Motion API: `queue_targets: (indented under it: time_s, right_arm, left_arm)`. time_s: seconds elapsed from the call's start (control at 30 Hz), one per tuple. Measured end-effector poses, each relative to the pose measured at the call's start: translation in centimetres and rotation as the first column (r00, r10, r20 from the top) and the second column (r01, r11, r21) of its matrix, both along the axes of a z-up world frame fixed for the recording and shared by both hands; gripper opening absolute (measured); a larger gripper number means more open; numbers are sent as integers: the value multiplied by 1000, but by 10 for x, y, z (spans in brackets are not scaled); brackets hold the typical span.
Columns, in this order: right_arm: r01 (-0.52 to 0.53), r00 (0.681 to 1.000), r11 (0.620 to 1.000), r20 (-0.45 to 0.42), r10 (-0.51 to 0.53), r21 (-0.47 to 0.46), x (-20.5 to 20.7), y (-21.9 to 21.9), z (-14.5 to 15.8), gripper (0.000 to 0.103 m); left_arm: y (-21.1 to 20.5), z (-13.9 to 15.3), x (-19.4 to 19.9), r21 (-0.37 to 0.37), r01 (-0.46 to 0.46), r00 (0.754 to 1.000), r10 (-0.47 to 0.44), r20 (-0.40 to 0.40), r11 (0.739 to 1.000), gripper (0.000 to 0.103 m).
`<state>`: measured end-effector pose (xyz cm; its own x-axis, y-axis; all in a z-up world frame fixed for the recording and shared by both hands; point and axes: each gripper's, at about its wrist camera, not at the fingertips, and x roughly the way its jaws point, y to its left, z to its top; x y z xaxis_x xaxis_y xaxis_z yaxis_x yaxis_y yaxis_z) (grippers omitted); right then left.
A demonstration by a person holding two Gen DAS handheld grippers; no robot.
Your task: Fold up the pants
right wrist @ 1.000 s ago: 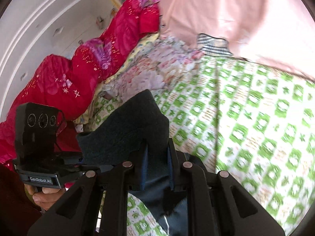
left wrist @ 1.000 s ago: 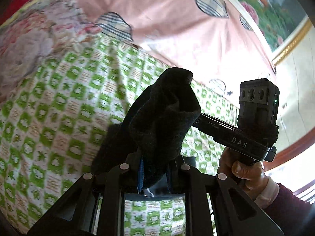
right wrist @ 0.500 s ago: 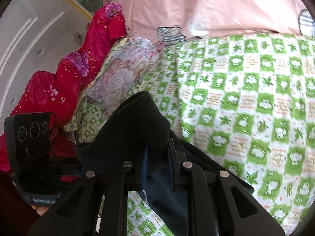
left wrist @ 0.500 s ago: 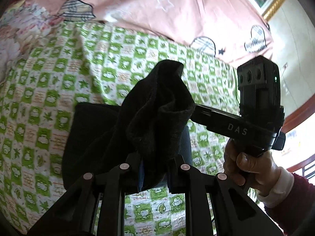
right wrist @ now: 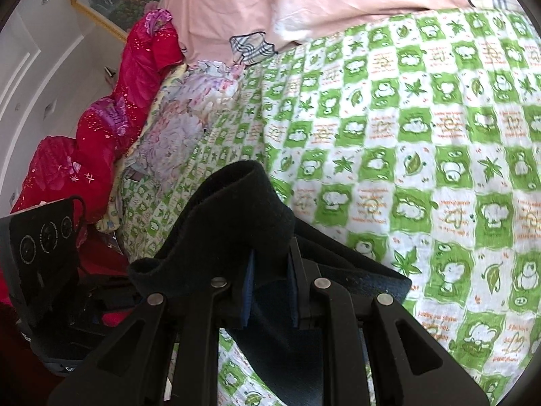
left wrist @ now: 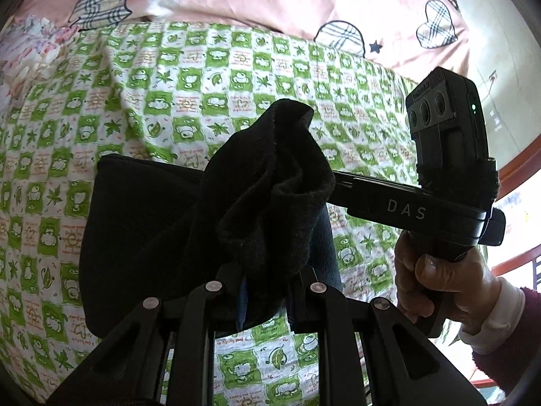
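Both tools, left [left wrist: 263, 291] and right [right wrist: 268, 284], clamped on fuzzy black pants [left wrist: 270, 186], checked bedsheet [left wrist: 203, 84]

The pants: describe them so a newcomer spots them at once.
Start at the green-and-white checked bedsheet below the pink cover. The pants lie there, one edge lifted in both grippers' jaws. They are the only plain dark fabric among bright prints.

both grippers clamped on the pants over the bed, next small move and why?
Probably lower both and lay the held edge flat: left gripper and right gripper each pinch bunched dark pants, whose lower part already lies on the green checked sheet.
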<state>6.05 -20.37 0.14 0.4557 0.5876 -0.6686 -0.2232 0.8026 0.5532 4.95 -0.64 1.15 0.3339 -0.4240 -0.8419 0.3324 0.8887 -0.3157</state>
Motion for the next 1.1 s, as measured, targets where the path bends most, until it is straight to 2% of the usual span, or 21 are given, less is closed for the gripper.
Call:
queue_targets:
  time_s: [0.37,0.6,0.67,0.77,0.8,0.83,1.0,1.1]
  right_arm:
    - [27,999,999,-26,-28,-21,-3,-7,-8,21]
    - [86,994,993,-56,-91,-80,-14,-16,-10,22]
    - [104,992,990,-55,-110,-96,-19,-19,-9,22]
    - [160,984,980,-55,-168,-122,-26,-27,-6,22]
    - [183,980,975,-55,-191,-127,-29,-30,-4,22]
    - [206,975,969,-58,-216,-136,-31,-34,-4,23]
    - [322,940,935,-70,-335,-150,-45,-54,2,45]
    - [382,917,914,-66,-393,-138,-52,-63,8,54]
  left_arm:
    - [-12,-10,1,26,34,999,-34,-12,999,17]
    - [-24,-16,-2,26,72,997,-71,-23,997,22]
    - [-28,-19,-3,28,85,996,-84,-28,996,25]
    - [-32,-21,-4,8,106,993,-105,-47,994,41]
    - [-33,-21,-4,-5,111,992,-111,-54,994,51]
    - [-33,-21,-5,-25,117,991,-118,-64,993,55]
    - [-30,-22,-6,-60,119,987,-125,-101,991,59]
    - [-23,-19,-7,-91,114,986,-124,-107,989,64]
